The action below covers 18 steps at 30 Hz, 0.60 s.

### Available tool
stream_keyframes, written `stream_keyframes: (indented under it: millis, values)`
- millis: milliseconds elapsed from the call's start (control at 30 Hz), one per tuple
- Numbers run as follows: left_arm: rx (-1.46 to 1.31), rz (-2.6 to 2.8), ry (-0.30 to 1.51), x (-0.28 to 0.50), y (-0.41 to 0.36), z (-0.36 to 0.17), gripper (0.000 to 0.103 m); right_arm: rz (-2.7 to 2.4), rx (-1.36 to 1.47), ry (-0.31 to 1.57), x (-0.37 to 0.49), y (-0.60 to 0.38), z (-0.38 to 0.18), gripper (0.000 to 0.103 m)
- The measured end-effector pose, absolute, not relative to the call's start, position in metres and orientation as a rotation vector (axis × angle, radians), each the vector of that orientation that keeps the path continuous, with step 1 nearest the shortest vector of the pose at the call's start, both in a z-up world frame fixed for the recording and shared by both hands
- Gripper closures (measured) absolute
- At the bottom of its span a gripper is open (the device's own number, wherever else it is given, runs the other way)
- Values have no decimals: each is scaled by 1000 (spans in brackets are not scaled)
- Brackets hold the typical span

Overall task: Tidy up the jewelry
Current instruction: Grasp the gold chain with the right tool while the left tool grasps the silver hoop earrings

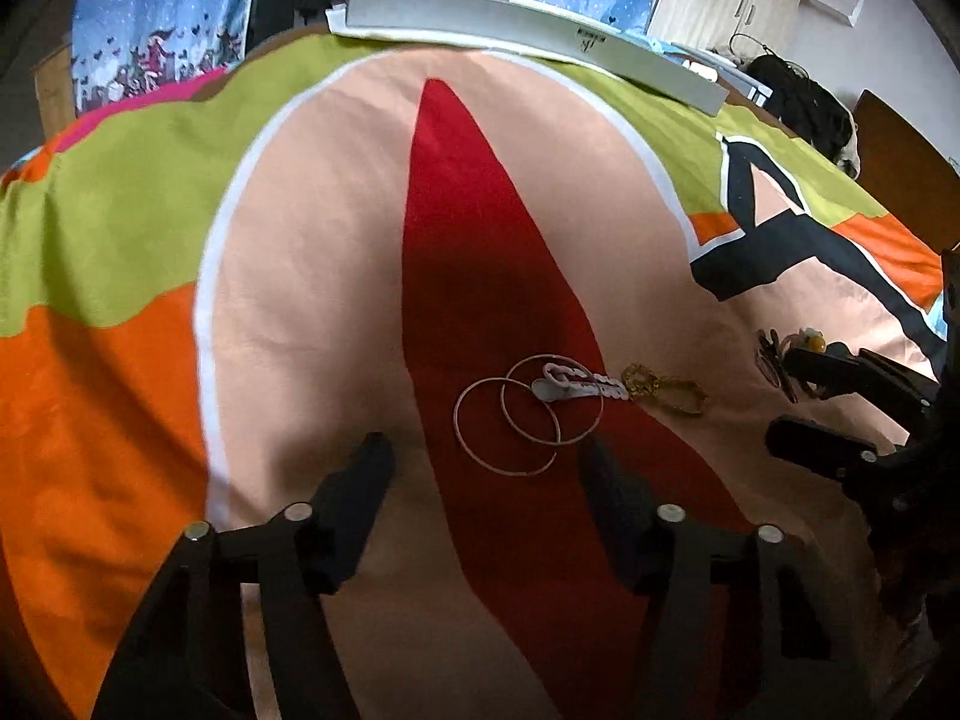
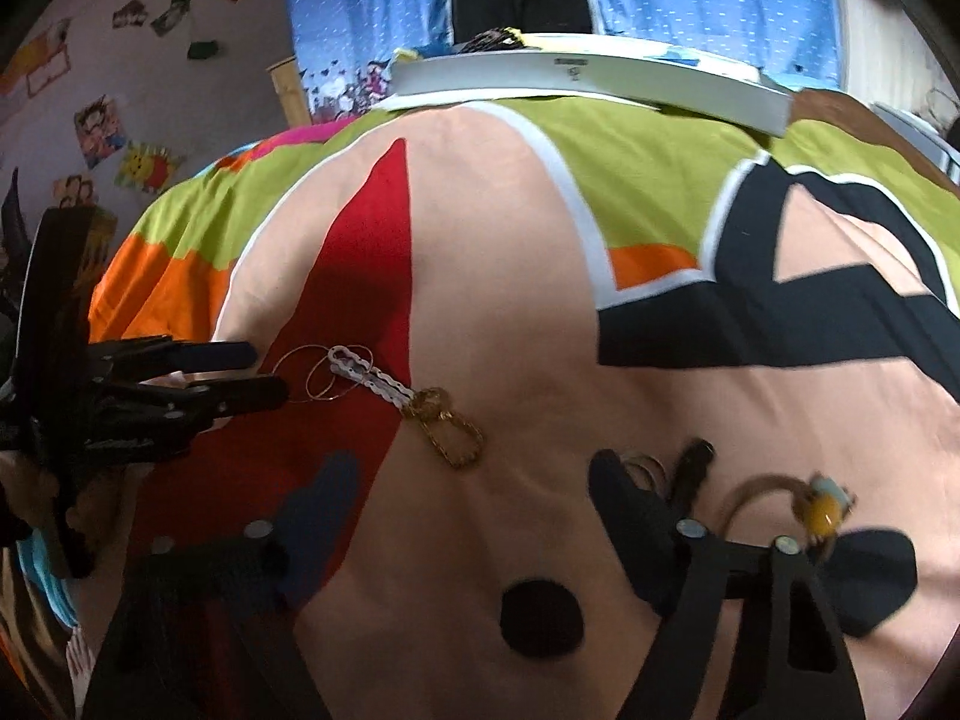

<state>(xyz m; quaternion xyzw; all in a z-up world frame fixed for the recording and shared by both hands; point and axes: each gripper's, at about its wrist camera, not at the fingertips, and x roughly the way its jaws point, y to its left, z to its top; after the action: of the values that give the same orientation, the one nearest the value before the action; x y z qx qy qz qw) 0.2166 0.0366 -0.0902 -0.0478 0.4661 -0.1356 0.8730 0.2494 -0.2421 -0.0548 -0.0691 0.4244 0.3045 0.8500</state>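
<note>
A: Starting nearest, the left gripper (image 1: 486, 468) hangs over the printed bedspread (image 1: 312, 276) with its jaws wide apart and nothing between them, just short of the two thin hoops (image 1: 522, 414).

B: And the right gripper (image 2: 474, 480)?

A: Apart too, holding nothing. Close by its right finger lie a dark clip (image 2: 690, 468) and a bracelet with a yellow charm (image 2: 825, 507), blurred, so I can't tell whether the finger touches them.

B: What worries you?

A: The hoops overlap, and the white chain (image 1: 576, 385) lies across one of them. Closing on one hoop would likely drag the other, or snag the chain. The hoops are thin wire lying flat on soft cloth, so the fingers may pinch fabric instead and slip off.

B: Beyond that?

A: The gold chain (image 2: 453, 426) touches the white one's end in the right view; lifting either could tow both into a tangle. Furthest off, the long white box (image 2: 576, 81) sits at the bed's edge, well apart from the jewelry. If that's the destination, I'd guess a loosely held piece could drop on the way.
</note>
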Motion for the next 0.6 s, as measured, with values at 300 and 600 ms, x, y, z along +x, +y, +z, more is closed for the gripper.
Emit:
stream_keyframes:
  millis: [300, 600]
  values:
    - [-107, -265, 1013, 234, 44, -99, 68, 710, -248, 929, 268, -212, -70, 64]
    - [-143, -329, 1066, 234, 46, -106, 100, 735, -311, 996, 278, -196, -87, 72]
